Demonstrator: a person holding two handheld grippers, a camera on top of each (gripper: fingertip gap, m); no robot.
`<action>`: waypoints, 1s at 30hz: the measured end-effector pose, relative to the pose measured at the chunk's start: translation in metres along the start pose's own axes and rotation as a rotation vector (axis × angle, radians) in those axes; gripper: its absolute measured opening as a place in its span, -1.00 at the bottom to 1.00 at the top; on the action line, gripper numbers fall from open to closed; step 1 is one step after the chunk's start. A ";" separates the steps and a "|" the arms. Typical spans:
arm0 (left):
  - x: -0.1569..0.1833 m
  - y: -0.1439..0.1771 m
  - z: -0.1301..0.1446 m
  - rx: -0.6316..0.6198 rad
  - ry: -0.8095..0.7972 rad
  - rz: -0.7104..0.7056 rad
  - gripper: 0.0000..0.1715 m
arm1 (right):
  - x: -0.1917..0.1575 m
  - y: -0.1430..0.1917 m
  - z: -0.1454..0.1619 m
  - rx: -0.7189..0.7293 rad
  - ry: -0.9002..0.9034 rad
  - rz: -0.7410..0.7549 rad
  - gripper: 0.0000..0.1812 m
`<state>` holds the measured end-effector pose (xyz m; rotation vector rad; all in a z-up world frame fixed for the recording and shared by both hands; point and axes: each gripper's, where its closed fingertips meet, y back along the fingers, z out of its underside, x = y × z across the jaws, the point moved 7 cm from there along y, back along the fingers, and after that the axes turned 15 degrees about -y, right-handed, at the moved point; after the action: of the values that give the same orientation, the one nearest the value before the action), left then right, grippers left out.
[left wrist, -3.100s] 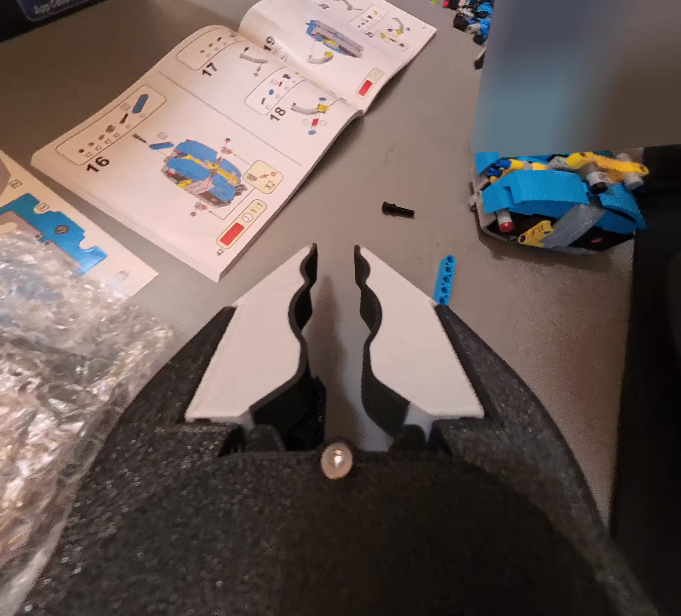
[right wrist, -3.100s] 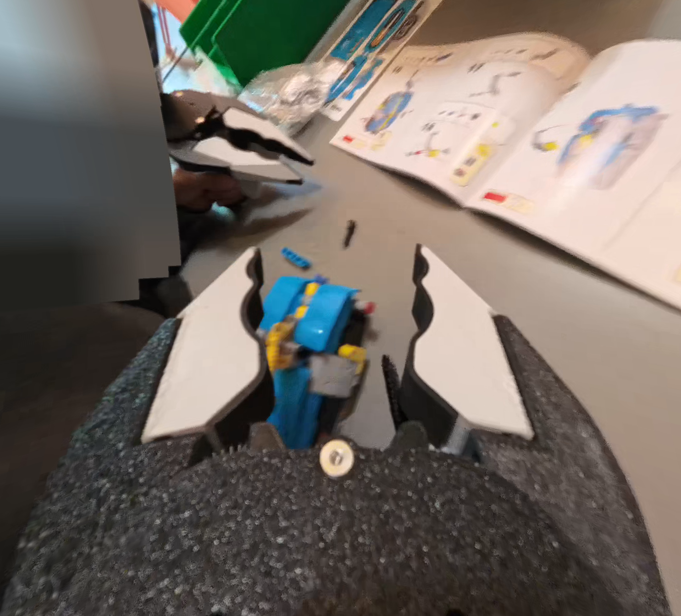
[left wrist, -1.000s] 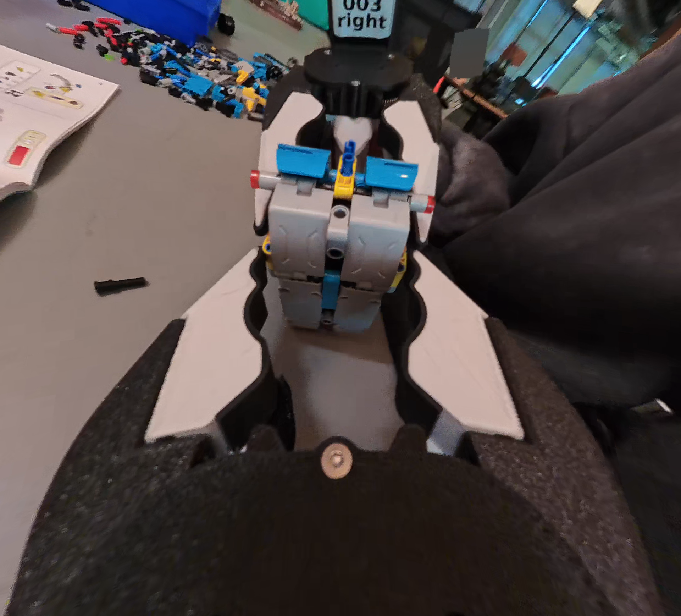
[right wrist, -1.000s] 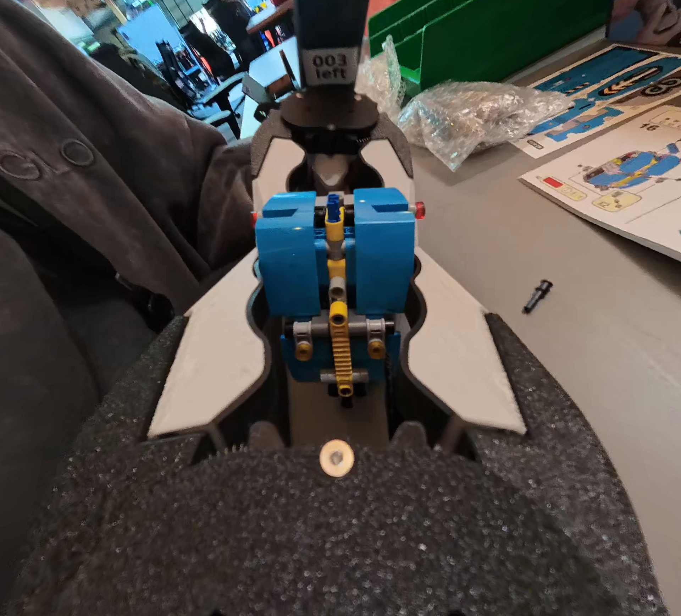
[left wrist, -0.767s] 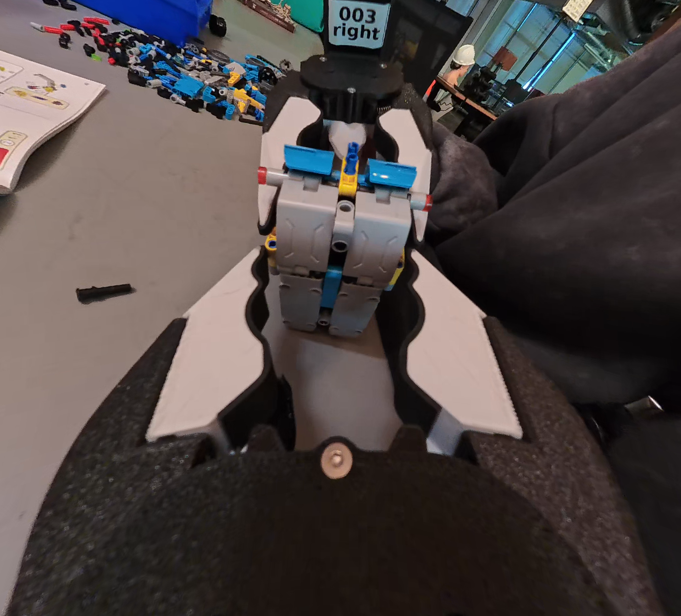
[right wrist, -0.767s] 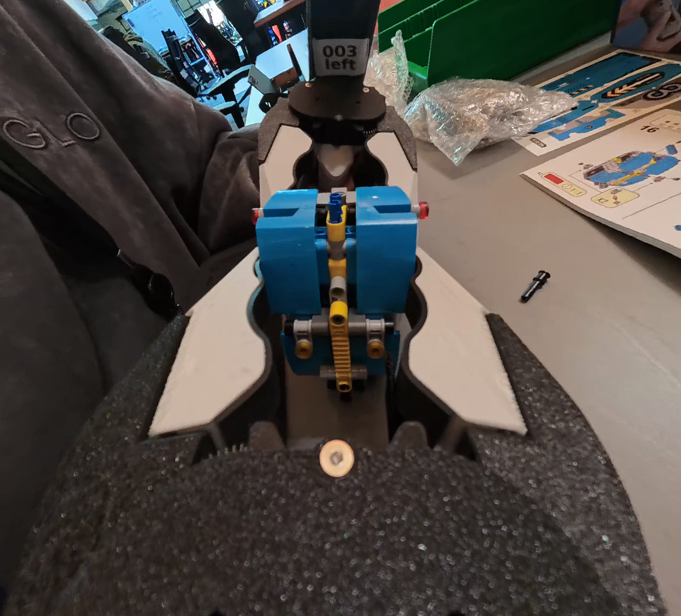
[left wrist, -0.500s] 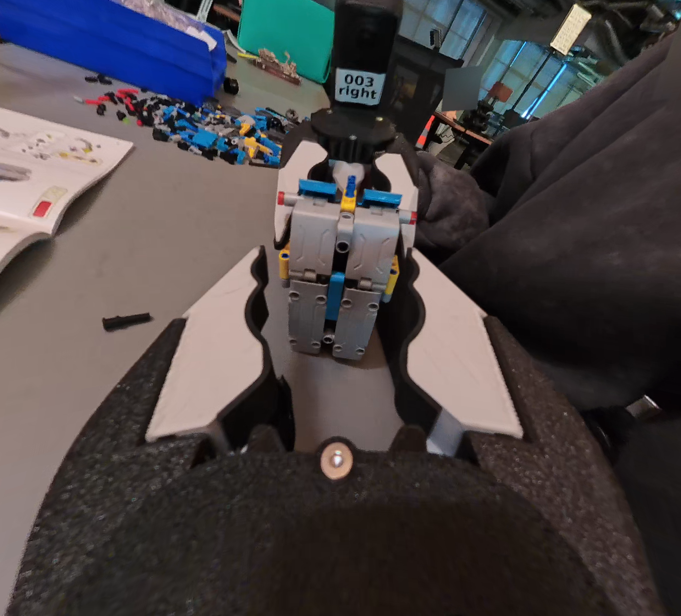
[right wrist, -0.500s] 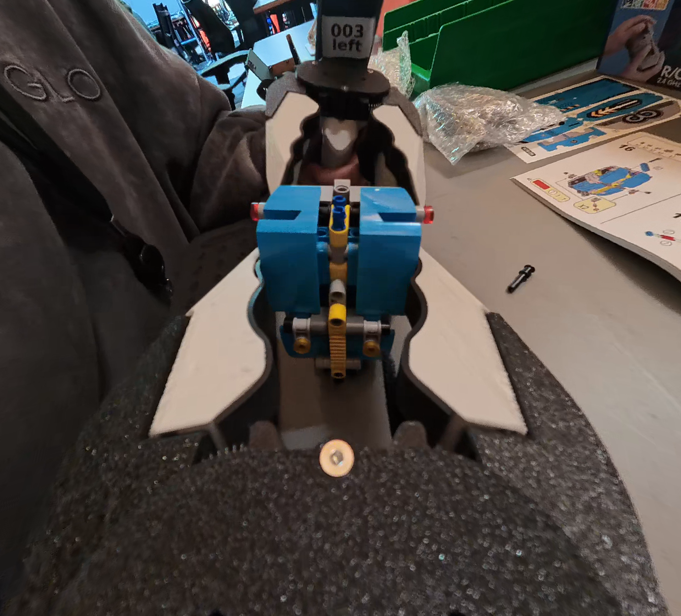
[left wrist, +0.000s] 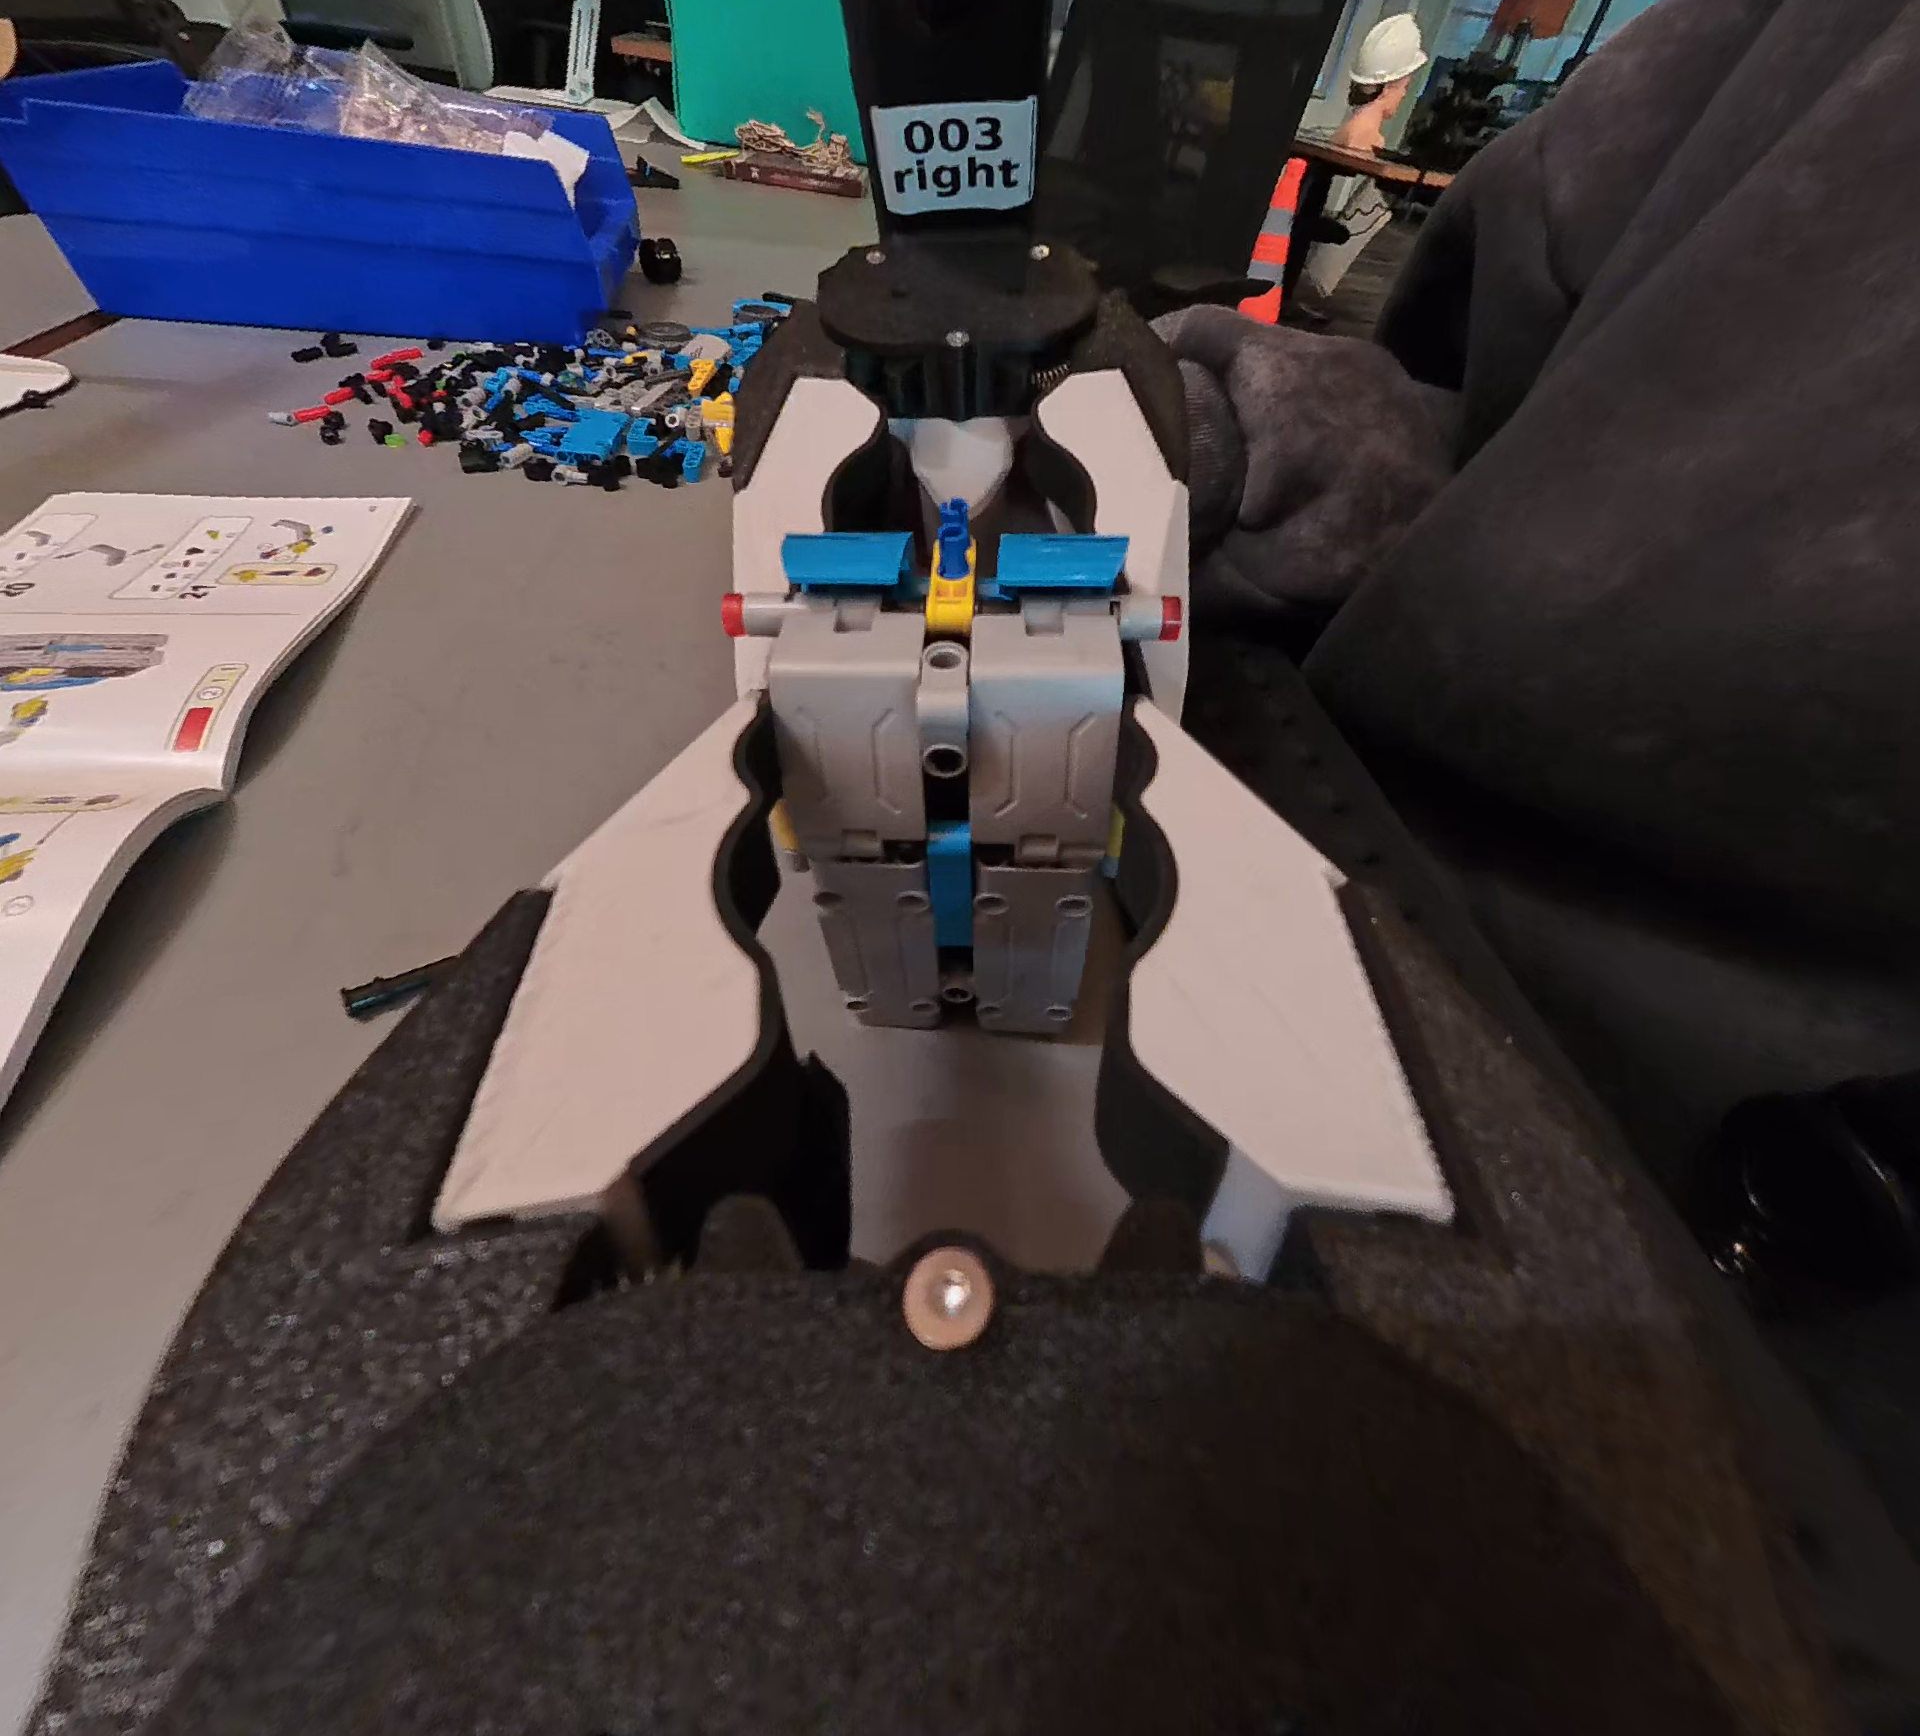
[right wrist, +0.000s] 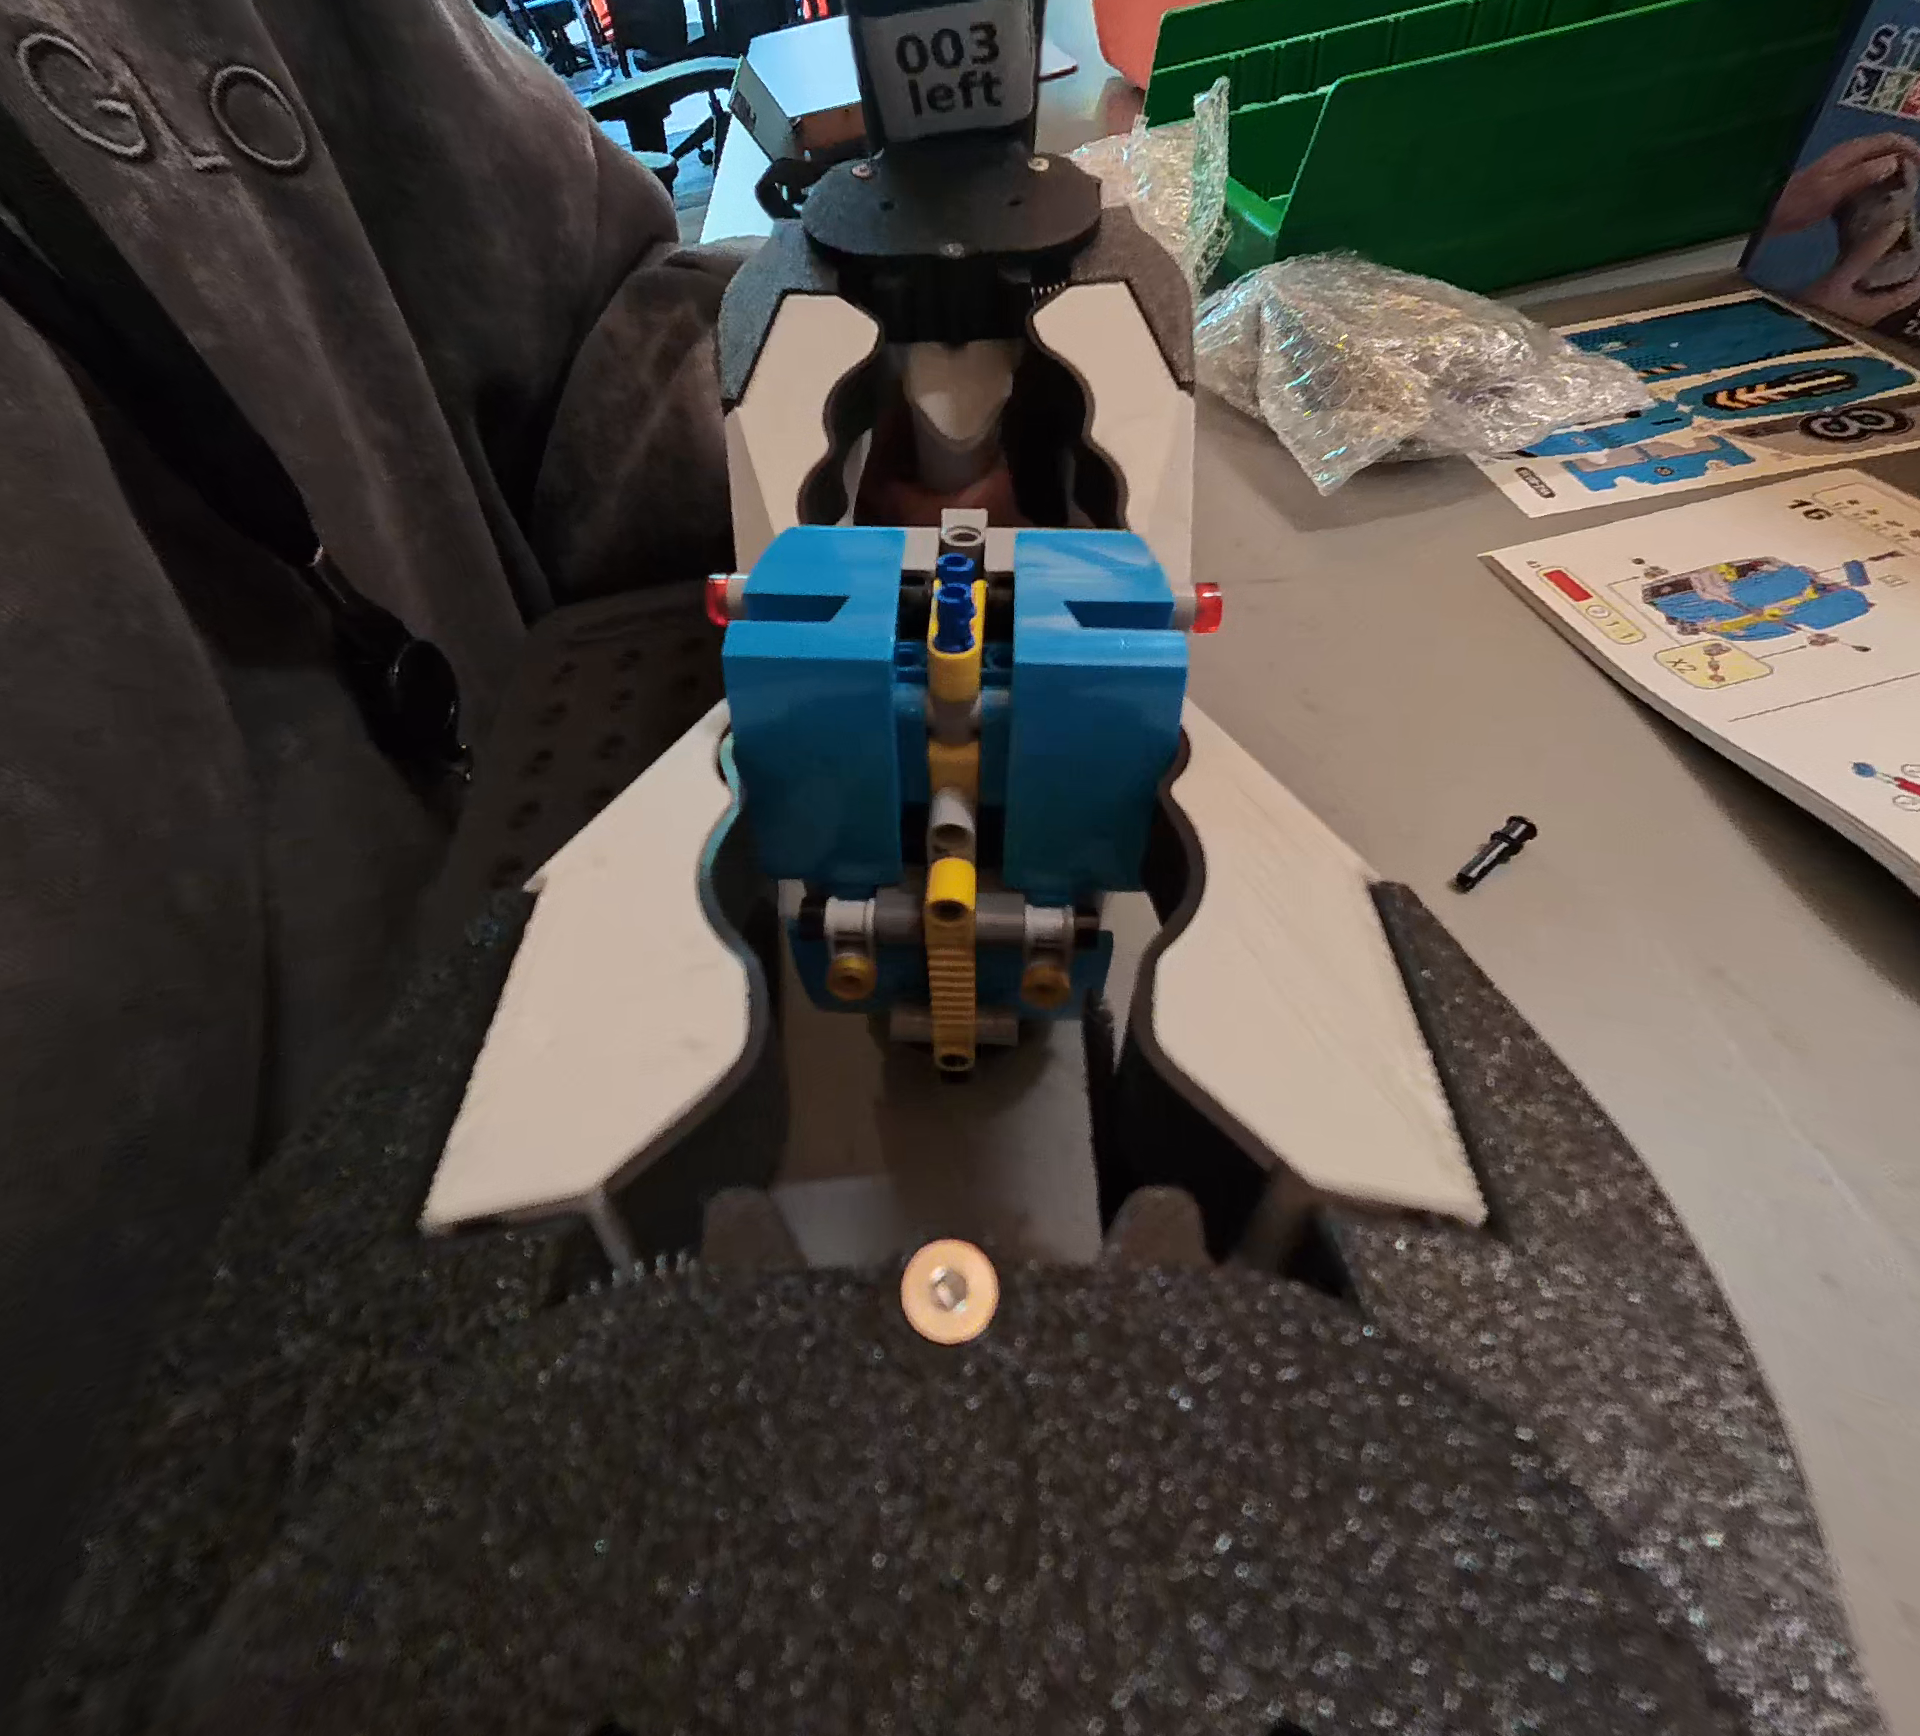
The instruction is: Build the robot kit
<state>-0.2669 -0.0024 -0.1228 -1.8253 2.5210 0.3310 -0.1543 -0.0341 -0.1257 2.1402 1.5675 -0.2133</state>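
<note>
Black pin (right wrist: pixel 1493 851) and booklet (right wrist: pixel 1756 637) beside right claw (right wrist: pixel 951 772).

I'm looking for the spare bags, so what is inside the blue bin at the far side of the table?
Crumpled clear plastic bags and a bit of white paper stick up above the blue bin. Its front wall hides anything lying lower inside.

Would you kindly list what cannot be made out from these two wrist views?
- Left wrist view: the blue and grey brick model shows only its grey side; whether the left gripper pinches it is unclear.
- Right wrist view: the right gripper fingers' contact is hidden behind blue panels.
- Open instruction booklet: cut off by the edge.
</note>
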 end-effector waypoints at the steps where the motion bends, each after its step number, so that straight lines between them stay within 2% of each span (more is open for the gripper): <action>1: 0.000 0.000 0.000 -0.007 0.001 -0.006 -0.25 | 0.000 0.000 0.000 -0.001 -0.001 0.000 -0.19; 6: -0.001 0.000 -0.003 -0.058 0.023 -0.034 -0.25 | 0.003 0.001 -0.002 -0.001 -0.036 0.000 -0.19; 8: -0.003 0.011 -0.002 -0.056 0.024 -0.025 -0.26 | 0.009 0.002 0.000 -0.016 -0.090 0.026 -0.03; 11: -0.009 0.034 -0.003 -0.045 -0.006 -0.069 -0.27 | 0.017 0.012 -0.003 0.002 -0.173 0.013 -0.10; 14: -0.013 0.054 -0.002 -0.087 -0.056 -0.128 -0.27 | 0.040 0.026 -0.012 -0.005 -0.224 0.149 -0.27; 16: -0.019 0.068 -0.003 -0.104 -0.069 -0.171 -0.27 | 0.055 0.023 -0.018 -0.073 -0.246 0.217 -0.34; 18: -0.025 0.081 -0.005 -0.094 -0.059 -0.211 -0.27 | 0.062 0.005 -0.018 -0.175 -0.232 0.234 -0.39; 20: -0.032 0.090 -0.004 -0.086 -0.036 -0.239 -0.27 | 0.062 -0.018 -0.009 -0.315 -0.151 0.194 -0.48; 22: -0.036 0.092 -0.002 -0.089 -0.024 -0.256 -0.27 | 0.071 -0.031 -0.001 -0.428 -0.053 0.236 -0.52; 25: -0.037 0.090 0.001 -0.082 -0.005 -0.251 -0.27 | 0.077 -0.041 -0.002 -0.500 -0.020 0.169 -0.56; 30: -0.039 0.086 0.004 -0.037 0.051 -0.239 -0.27 | 0.087 -0.053 0.001 -0.613 0.138 0.147 -0.74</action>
<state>-0.3357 0.0608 -0.1077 -2.1457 2.3065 0.3308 -0.1747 0.0524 -0.1755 1.7880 1.3131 0.4208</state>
